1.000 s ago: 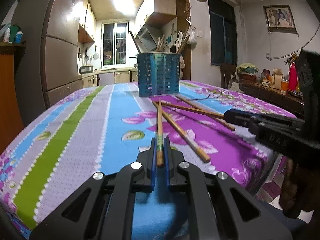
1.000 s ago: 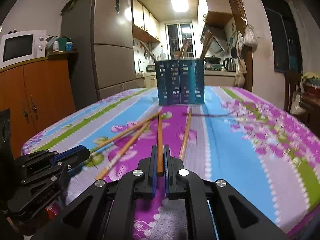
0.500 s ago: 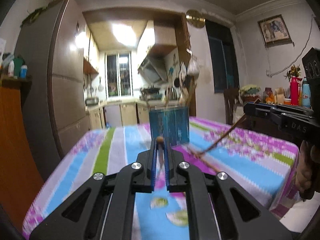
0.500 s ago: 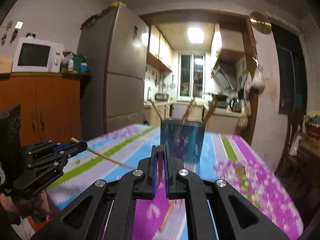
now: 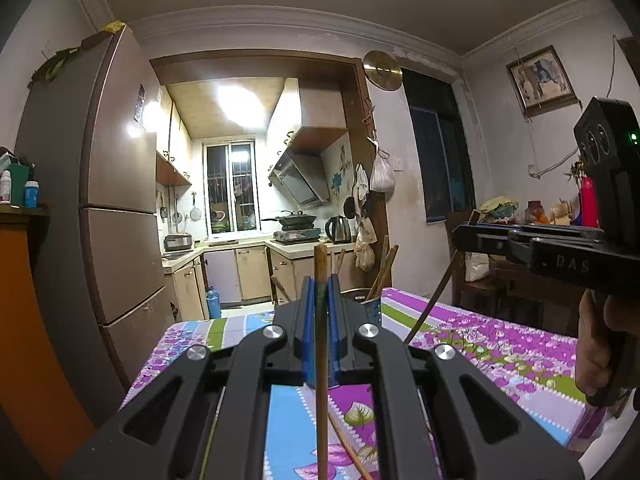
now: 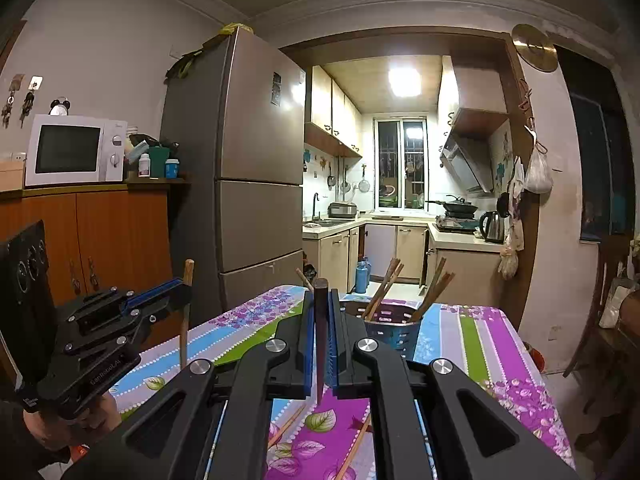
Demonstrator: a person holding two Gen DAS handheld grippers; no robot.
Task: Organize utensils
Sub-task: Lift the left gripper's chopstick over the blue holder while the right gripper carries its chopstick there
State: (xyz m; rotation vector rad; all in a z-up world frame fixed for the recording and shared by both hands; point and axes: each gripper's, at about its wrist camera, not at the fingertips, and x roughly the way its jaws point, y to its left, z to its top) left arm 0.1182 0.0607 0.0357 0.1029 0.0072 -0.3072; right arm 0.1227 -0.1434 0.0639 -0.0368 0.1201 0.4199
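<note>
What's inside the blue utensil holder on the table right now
Several wooden chopsticks stand leaning in the blue utensil holder, their tops above its rim. Their lower ends and the holder's bottom are hidden by its wall and the right gripper.

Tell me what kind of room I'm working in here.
A home dining area that opens into a small kitchen, most likely. A fridge and a microwave stand on the left, a stove with a hood sits beyond the doorway, and a table with a flowered cloth is in front.
</note>
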